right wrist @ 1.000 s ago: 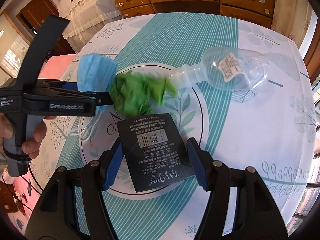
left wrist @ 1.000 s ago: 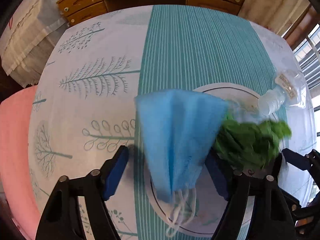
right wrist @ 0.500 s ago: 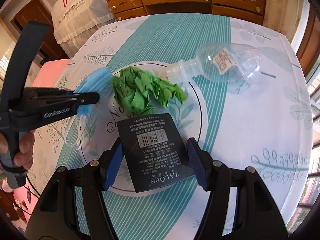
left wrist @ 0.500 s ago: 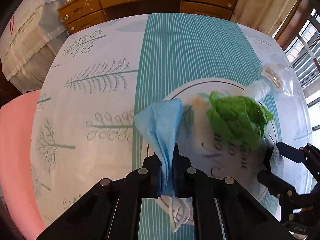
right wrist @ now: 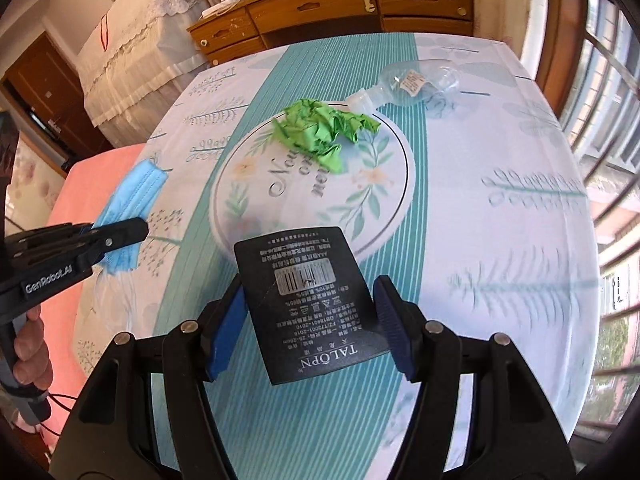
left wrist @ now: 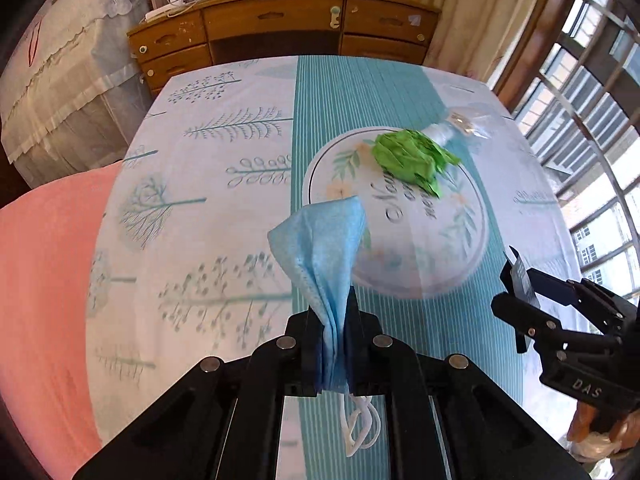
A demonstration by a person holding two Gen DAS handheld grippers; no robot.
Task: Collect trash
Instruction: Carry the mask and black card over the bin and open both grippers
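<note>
My left gripper (left wrist: 332, 312) is shut on a blue face mask (left wrist: 320, 248), which hangs bunched above the tablecloth with its white ear loops (left wrist: 360, 424) dangling below the jaws. My right gripper (right wrist: 310, 320) is shut on a black printed packet (right wrist: 312, 304), gripped by its two side edges and held off the table. A crumpled green paper (right wrist: 324, 132) lies on the round printed patch of the tablecloth. Beside it lies a clear plastic bottle (right wrist: 412, 84) on its side. In the right wrist view, the left gripper (right wrist: 136, 232) holds the mask (right wrist: 132, 200) at the left.
The table (left wrist: 224, 128) wears a white and teal tablecloth with tree prints. A wooden dresser (left wrist: 280, 28) stands behind it. A pink covered surface (left wrist: 48, 280) lies to the left. Windows (left wrist: 592, 92) run along the right. A hand (right wrist: 28, 356) holds the left gripper.
The left gripper closed on the mask and lifted it up and back off the table. The right gripper rose and drew back with the black packet. Green paper and bottle stayed put.
</note>
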